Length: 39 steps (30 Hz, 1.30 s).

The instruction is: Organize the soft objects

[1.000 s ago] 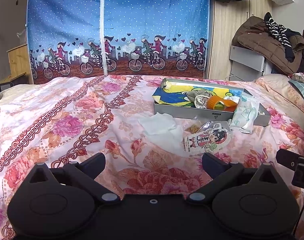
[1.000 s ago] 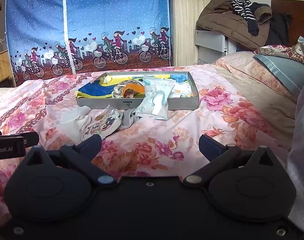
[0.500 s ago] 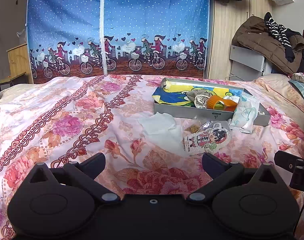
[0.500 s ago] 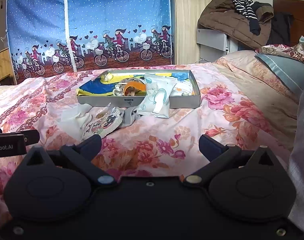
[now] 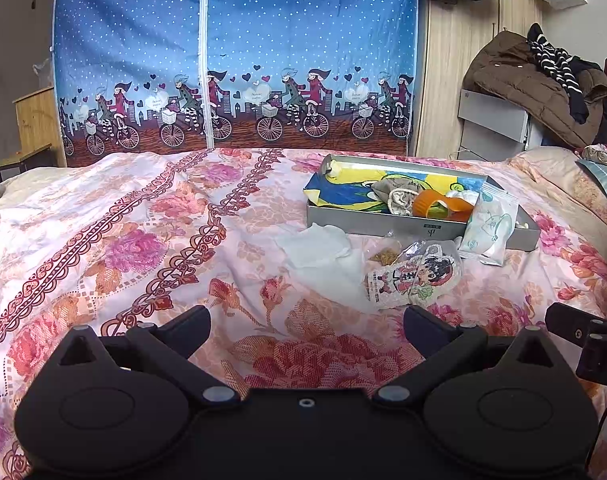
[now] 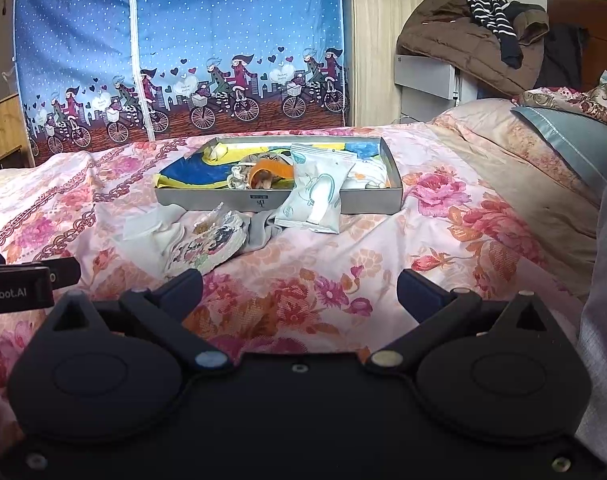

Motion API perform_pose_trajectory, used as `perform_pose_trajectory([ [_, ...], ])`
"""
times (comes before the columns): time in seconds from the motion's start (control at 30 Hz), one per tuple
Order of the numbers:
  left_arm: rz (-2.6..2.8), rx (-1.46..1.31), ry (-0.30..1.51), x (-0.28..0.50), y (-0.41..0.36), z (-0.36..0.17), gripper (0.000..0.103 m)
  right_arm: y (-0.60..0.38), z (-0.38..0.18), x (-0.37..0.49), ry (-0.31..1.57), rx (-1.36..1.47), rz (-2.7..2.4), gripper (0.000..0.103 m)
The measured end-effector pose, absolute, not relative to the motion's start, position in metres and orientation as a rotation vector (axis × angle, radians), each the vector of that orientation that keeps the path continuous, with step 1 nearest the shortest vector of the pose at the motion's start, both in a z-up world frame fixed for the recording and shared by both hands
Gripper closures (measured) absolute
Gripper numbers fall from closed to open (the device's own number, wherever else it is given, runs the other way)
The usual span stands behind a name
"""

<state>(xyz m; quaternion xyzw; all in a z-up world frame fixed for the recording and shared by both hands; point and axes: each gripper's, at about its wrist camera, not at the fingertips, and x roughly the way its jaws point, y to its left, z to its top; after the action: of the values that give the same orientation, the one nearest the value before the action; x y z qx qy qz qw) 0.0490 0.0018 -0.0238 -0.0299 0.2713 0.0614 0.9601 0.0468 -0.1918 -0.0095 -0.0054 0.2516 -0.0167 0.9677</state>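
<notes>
A grey shallow box (image 5: 383,224) (image 6: 375,204) sits on the floral bed, holding a yellow-blue cloth (image 5: 343,194) (image 6: 191,174), a beige sock and an orange piece (image 5: 435,204) (image 6: 271,168). A pale packet (image 5: 489,228) (image 6: 315,196) leans over its front wall. In front lie a white cloth (image 5: 319,248) (image 6: 151,228), a cartoon-print pouch (image 5: 415,276) (image 6: 207,248) and a grey cloth (image 6: 261,226). My left gripper (image 5: 307,320) and right gripper (image 6: 299,284) both stand open and empty, short of these items.
A blue fabric wardrobe with a bicycle print (image 5: 231,60) stands behind the bed. Coats are heaped on a grey unit (image 5: 535,80) at the back right. Pillows (image 6: 563,136) lie to the right. A wooden stand (image 5: 35,120) is at the far left.
The right gripper has crept forward and a little right, so the box looks slightly nearer. The left gripper has hardly moved. Both stay open.
</notes>
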Motion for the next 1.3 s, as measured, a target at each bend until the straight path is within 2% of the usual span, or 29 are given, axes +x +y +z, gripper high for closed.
perform_pose_trajectory([
  [1.3,0.123,-0.069,0.584,0.061,0.003,-0.034,0.001,-0.197,-0.012,0.068,0.643,0.072,-0.009,0.000],
])
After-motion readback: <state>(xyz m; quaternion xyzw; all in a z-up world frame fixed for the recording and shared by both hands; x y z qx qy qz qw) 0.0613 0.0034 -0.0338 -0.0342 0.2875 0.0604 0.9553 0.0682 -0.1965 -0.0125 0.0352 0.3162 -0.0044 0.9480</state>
